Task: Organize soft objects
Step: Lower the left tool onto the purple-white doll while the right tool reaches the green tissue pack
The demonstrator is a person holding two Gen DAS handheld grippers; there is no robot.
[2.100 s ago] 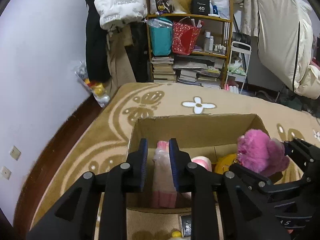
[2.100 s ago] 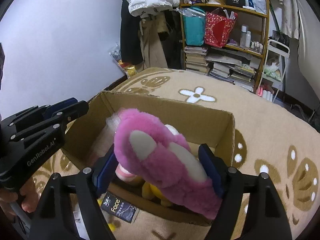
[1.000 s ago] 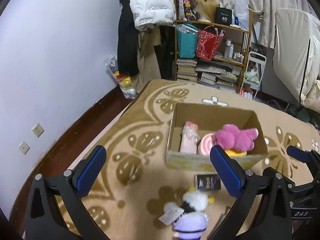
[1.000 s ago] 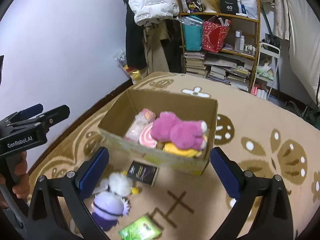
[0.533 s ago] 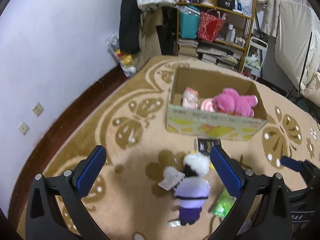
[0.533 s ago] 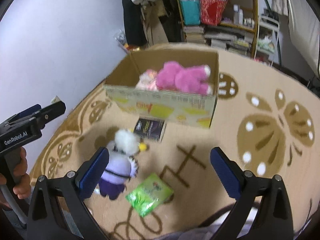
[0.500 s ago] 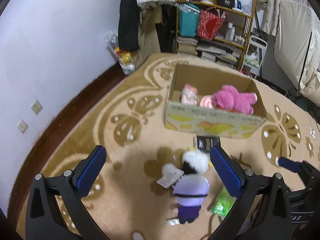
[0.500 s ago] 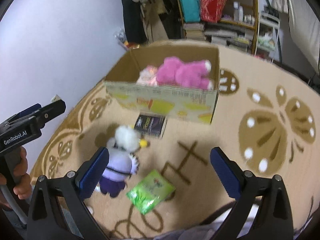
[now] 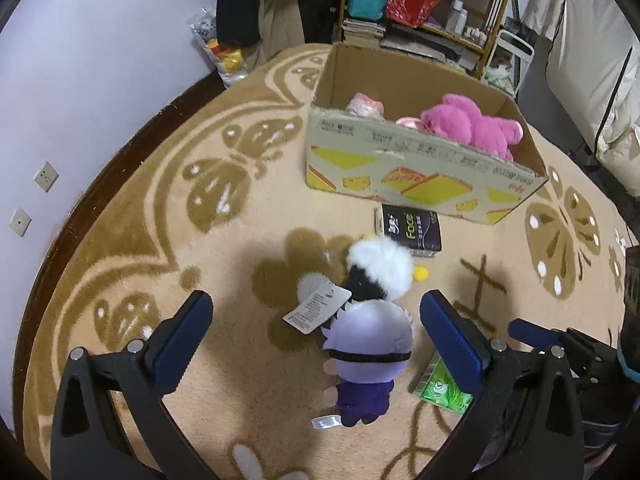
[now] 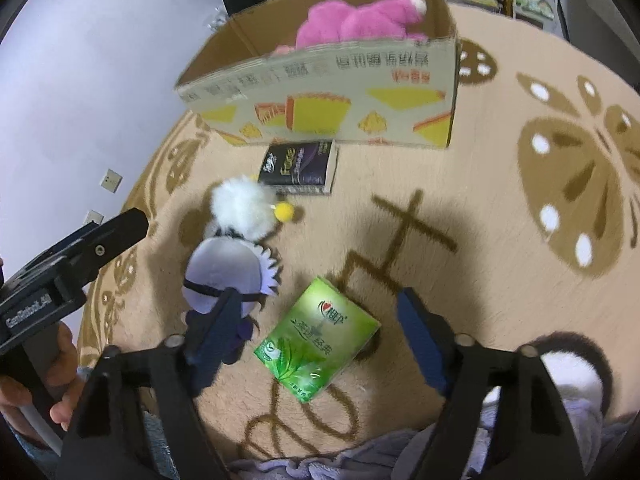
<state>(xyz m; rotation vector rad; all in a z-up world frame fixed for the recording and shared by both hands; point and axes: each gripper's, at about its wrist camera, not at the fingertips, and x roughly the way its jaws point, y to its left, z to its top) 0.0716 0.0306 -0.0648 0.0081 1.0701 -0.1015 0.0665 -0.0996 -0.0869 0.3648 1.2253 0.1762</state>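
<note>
A cardboard box (image 9: 420,168) stands on the rug and holds a pink plush (image 9: 468,124) and a smaller pink toy (image 9: 364,105). A purple doll (image 9: 368,356) and a white fluffy plush (image 9: 380,266) lie on the rug in front of it. My left gripper (image 9: 316,344) is open, above and around the purple doll, not touching it. My right gripper (image 10: 316,336) is open over a green tissue pack (image 10: 318,346). The box (image 10: 332,88), pink plush (image 10: 360,20), doll (image 10: 228,276) and white plush (image 10: 242,208) also show in the right wrist view.
A black tissue pack (image 9: 412,232) lies against the box front, also in the right wrist view (image 10: 298,168). The green pack (image 9: 444,390) lies right of the doll. A cluttered shelf (image 9: 424,8) stands behind the box. The wall (image 9: 80,60) is at the left.
Both grippers let go of their toys into the box, pulled back and came down. The left one now hangs over the purple doll, the right one over the green pack.
</note>
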